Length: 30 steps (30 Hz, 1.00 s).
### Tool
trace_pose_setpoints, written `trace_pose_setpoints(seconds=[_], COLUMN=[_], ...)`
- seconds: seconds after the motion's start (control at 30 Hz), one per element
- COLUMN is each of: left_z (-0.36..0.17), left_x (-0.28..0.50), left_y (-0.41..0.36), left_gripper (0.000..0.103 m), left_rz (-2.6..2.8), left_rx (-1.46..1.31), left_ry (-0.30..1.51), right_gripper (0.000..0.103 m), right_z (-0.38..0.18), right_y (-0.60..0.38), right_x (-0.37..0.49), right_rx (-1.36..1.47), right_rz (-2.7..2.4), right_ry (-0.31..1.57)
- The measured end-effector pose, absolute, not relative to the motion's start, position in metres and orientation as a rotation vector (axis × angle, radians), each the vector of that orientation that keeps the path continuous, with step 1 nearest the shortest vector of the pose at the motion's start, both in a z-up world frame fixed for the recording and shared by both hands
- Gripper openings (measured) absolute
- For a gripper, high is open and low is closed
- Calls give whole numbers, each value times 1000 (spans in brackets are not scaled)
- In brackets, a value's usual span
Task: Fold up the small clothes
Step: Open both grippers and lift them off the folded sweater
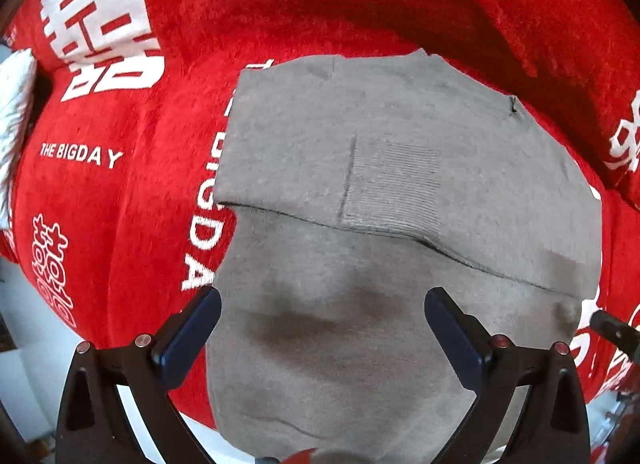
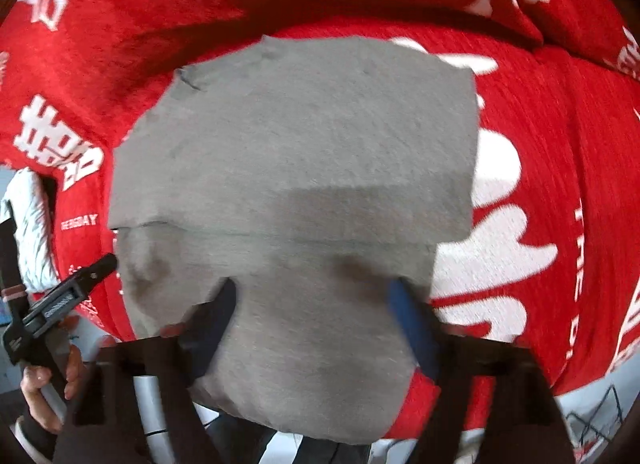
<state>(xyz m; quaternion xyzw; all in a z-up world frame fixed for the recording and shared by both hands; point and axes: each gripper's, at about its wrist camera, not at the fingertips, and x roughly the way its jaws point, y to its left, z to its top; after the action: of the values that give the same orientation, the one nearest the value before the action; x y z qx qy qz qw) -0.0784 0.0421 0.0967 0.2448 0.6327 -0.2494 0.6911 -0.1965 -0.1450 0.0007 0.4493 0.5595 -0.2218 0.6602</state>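
Note:
A grey garment (image 1: 380, 168) lies partly folded on a red printed blanket (image 1: 120, 192), with a folded flap across its far half. My left gripper (image 1: 322, 304) is open above the garment's near edge, its dark blue pads wide apart and nothing between them. In the right wrist view the same garment (image 2: 304, 152) fills the middle. My right gripper (image 2: 316, 296) is open over its near edge, one pad on each side of a cloth bulge. The left gripper (image 2: 72, 296) shows at the left of the right wrist view, held by a hand.
The red blanket (image 2: 560, 184) with white lettering covers the whole surface and rises in a ridge at the back. A white cloth (image 1: 16, 112) lies at the far left. The blanket's near edge drops off to a pale floor (image 1: 24, 364).

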Motion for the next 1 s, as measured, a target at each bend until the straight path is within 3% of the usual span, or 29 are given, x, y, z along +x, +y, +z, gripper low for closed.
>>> trace_pose_setpoints(seconds=[0.27,0.37,1.0], left_z=[92,94,88], left_x=[-93,-102,-128], left_y=[44,46,74], left_gripper=[102,102,102], left_rz=[-627,-643,-591], left_rx=[558,555,564], left_ry=[1463,1464,1493], right_gripper=[85,94,94], right_z=[10,9,-13], right_y=[-138,-139,-129], right_x=[-192,-194,-218], right_rx=[979,998,1206], right_rz=[-435,-421,-323], right_ry=[1229,1212,1159])
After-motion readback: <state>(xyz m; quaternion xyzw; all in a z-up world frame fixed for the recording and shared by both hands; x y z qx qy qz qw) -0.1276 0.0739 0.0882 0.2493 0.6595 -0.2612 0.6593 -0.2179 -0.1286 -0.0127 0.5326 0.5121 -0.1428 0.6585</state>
